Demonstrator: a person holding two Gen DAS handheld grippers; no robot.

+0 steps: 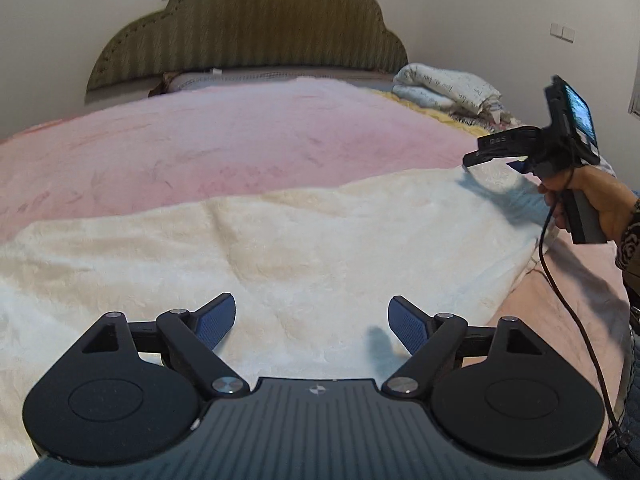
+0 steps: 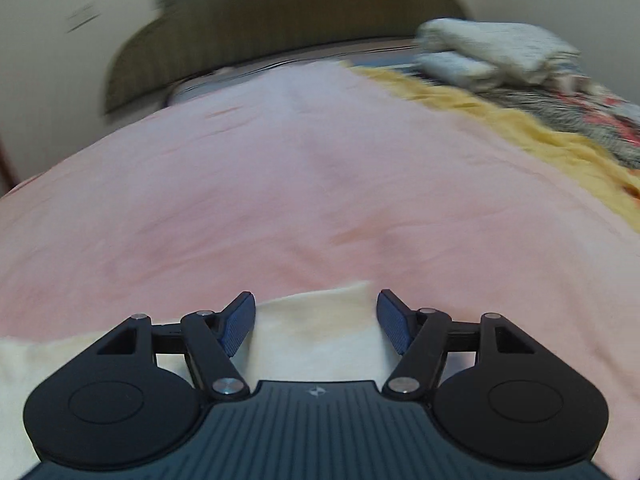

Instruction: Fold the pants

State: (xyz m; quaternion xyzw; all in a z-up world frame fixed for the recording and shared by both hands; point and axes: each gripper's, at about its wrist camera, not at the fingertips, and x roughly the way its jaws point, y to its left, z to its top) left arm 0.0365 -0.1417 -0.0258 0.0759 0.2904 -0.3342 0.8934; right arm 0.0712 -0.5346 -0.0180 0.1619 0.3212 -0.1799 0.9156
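The pants (image 1: 304, 248) are cream cloth with a soft, fleecy pile. The bedspread (image 1: 224, 140) beneath is matt pink cloth, lightly creased. The headboard (image 1: 256, 24) is padded fabric with ribbed stripes. The left gripper (image 1: 312, 326) is matt black plastic with bright metal pivots; its pads (image 1: 404, 326) are blue and finely textured.

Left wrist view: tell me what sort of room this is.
Most likely a bedroom: a padded headboard against the wall, a bed under a pink blanket, and folded bedding near the head end.
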